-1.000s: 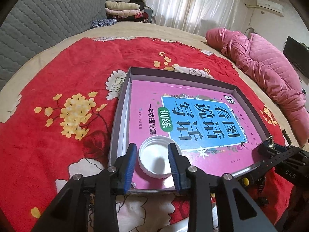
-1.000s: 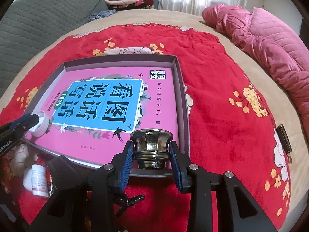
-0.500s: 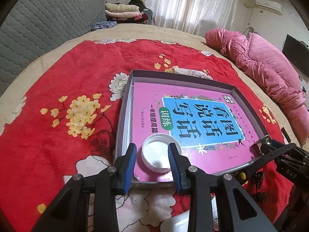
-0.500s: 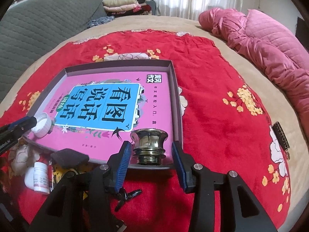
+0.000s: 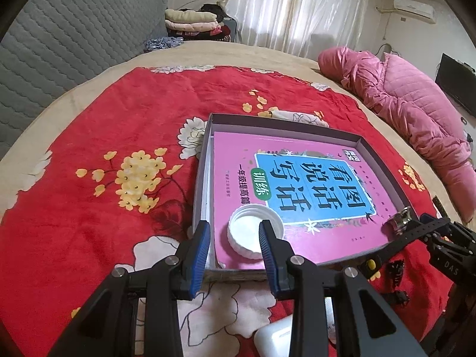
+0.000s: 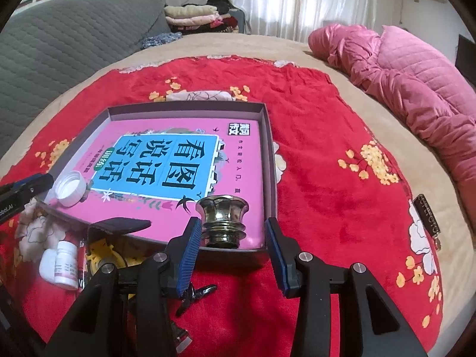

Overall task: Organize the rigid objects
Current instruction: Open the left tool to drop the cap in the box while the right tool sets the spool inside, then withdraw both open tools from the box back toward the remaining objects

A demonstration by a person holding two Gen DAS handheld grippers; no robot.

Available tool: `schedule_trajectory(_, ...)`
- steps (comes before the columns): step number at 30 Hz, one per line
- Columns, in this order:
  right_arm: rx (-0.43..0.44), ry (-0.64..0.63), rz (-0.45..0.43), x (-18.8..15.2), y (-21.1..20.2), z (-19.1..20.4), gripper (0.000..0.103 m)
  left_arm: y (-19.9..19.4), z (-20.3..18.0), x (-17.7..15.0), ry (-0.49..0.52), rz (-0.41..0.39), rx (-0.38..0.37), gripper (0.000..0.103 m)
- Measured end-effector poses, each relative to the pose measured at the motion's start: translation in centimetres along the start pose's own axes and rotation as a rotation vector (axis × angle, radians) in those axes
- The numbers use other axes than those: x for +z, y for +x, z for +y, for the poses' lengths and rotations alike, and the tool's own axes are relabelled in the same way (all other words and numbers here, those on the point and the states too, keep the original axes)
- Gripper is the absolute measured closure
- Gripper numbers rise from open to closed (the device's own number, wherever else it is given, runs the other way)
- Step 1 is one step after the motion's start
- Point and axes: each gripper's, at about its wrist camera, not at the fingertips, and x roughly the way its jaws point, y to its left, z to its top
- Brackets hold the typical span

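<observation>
While the brass knob stands upright on the pink book at the tray's five o'clock corner, the right gripper spreads clear around it, and the left gripper hangs part-open, holding nothing, over the white cap at seven o'clock.

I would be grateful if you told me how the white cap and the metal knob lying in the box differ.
The white cap is plastic, low and wide, lying open side up; the metal knob is shiny brass-coloured, taller, waisted, flared at the top. The cap sits at the box's near left corner, the knob at its near right corner. Both rest on the pink book inside the box, each in front of a gripper whose pads are clear of it.
</observation>
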Motion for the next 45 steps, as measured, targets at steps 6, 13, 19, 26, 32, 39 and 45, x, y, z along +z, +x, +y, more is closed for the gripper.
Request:
schedule_trajectory(6, -0.006, 0.029, -0.043, -0.2, -1.3, -1.0, 0.051, -0.8, -0.1, -0.1, 0.005, -0.016, -0.001, 0.069)
schedule_trajectory(13, -0.001, 0.03, -0.056, -0.9, -2.2, -0.9, 0.051, -1.7, -0.5, -0.5, 0.026, -0.033, 0.019, 0.069)
schedule_trajectory(19, 0.02, 0.005, -0.071, -1.3, -3.0, -0.1, 0.051, -2.7, -0.6, -0.6, 0.016, -0.029, -0.005, 0.069)
schedule_trajectory(26, 0.036, -0.001, -0.079, -2.0, -4.1, 0.3, 0.051, -3.6, -0.5, -1.0, 0.001, -0.019, -0.02, 0.06)
schedule_trajectory(32, 0.035, 0.002, -0.087, -2.2, -4.8, 0.1, 0.051, -4.5, -0.7, -1.4, 0.009, -0.017, -0.023, 0.052)
schedule_trajectory(39, 0.049, -0.015, -0.099, -2.6, -5.8, 0.4, 0.05, -5.2, -0.9, -2.0, 0.025, -0.003, -0.02, 0.052)
schedule_trajectory(45, 0.069, -0.038, -0.112, -3.0, -6.9, 1.0, 0.05, -5.8, -1.3, -2.8, 0.052, 0.01, -0.026, 0.052)
